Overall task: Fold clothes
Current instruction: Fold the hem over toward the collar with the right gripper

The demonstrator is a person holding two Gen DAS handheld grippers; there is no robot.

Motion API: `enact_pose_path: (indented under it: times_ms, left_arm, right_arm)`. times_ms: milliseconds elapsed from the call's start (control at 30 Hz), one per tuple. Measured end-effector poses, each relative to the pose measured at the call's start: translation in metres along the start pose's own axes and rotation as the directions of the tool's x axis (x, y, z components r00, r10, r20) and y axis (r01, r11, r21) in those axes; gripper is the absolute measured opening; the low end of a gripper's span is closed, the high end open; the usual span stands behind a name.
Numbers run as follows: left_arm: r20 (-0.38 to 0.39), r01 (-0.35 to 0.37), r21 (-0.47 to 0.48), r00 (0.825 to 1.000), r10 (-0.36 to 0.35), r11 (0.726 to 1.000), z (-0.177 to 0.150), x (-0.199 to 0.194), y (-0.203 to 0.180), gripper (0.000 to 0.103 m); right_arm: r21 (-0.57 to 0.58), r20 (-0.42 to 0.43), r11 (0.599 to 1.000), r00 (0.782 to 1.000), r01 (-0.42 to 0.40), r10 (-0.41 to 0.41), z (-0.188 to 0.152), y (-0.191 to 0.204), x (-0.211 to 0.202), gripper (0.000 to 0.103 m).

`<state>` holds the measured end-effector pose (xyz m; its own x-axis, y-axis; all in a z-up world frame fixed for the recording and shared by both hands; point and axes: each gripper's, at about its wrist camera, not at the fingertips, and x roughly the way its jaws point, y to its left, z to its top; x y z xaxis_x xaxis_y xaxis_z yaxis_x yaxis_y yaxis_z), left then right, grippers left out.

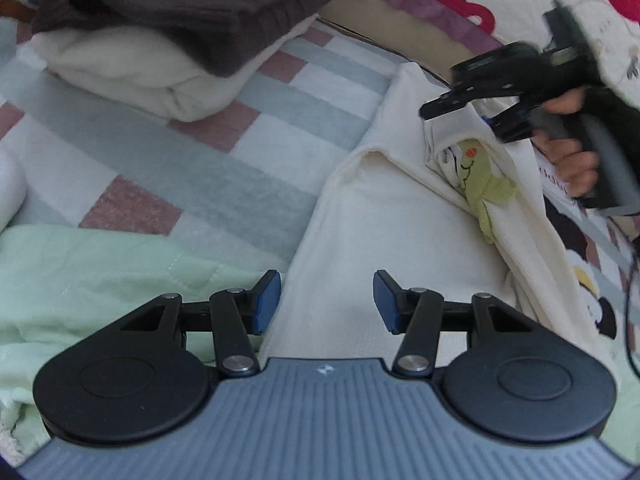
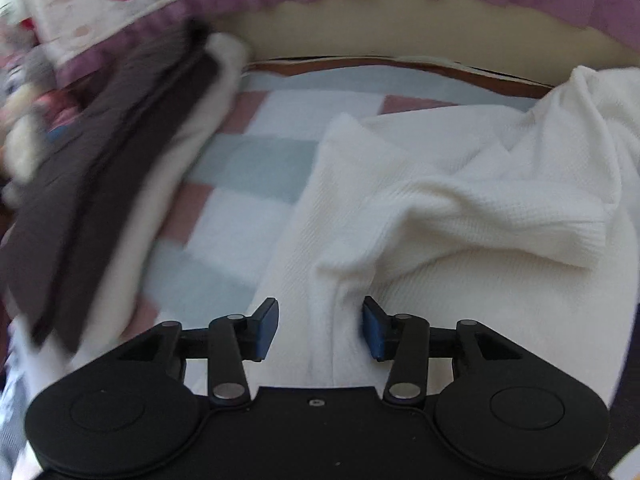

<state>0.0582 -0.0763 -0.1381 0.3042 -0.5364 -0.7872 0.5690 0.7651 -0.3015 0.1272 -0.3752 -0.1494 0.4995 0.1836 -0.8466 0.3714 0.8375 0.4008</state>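
Left wrist view: left gripper (image 1: 327, 302), jaws wide, nothing between them, poised over the near end of a cream garment (image 1: 384, 216) spread on a checked blanket (image 1: 224, 128). Pale green cloth (image 1: 88, 280) just beside the garment on one side. Folded pile, dark brown knit (image 1: 180, 4) on top of a white folded item (image 1: 160, 76), well apart at the far side. Right gripper (image 1: 460, 116) visible in a hand (image 1: 568, 148), above the garment's far edge by a green cartoon print (image 1: 480, 176); blurred there. Right wrist view: right gripper (image 2: 320, 328), jaws wide, a raised fold of the cream garment (image 2: 440, 216) between them, not clamped
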Motion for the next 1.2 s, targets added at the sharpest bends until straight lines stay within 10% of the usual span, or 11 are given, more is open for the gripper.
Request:
enact_pose_path:
  times_ms: [200,400,700,800,867,1067,1200]
  left_arm:
    - [-0.001,0.055,0.002,0.998,-0.055,0.998,0.014,0.005,-0.022,0.05]
    - [-0.059,0.216,0.068,0.976,-0.212,0.974,-0.001,-0.004,-0.078,0.044]
    - [-0.115,0.299,0.217,0.953,-0.28,0.929,-0.059,-0.039,-0.152,0.034]
    - [-0.116,0.308,0.302,0.951,-0.286,0.902,-0.074,-0.05,-0.171,0.034]
    - [-0.117,0.319,0.323,0.948,-0.297,0.891,-0.081,-0.054,-0.175,0.034]
    - [-0.12,0.408,0.183,0.912,-0.392,0.894,-0.081,-0.06,-0.157,0.038]
    - [-0.085,0.408,0.262,0.912,-0.401,0.874,-0.083,-0.082,-0.156,0.042]
  right_arm:
    - [-0.003,0.203,1.0,0.979,-0.001,0.001,-0.07,-0.049,-0.115,0.063]
    - [0.008,0.209,1.0,0.978,-0.014,0.012,-0.208,-0.148,-0.195,0.063]
    - [0.261,0.21,0.96,0.977,-0.099,0.044,-0.341,-0.208,-0.196,0.063]
    - [0.297,0.243,0.948,0.969,-0.116,0.042,-0.348,-0.209,-0.178,0.055]
    - [0.255,0.263,0.956,0.962,-0.146,0.077,-0.342,-0.205,-0.175,0.006]
    - [0.021,0.372,0.955,0.889,-0.294,0.266,-0.319,-0.153,-0.2,0.005]
    - [-0.046,0.352,0.926,0.862,-0.374,0.365,-0.295,-0.118,-0.202,0.005]
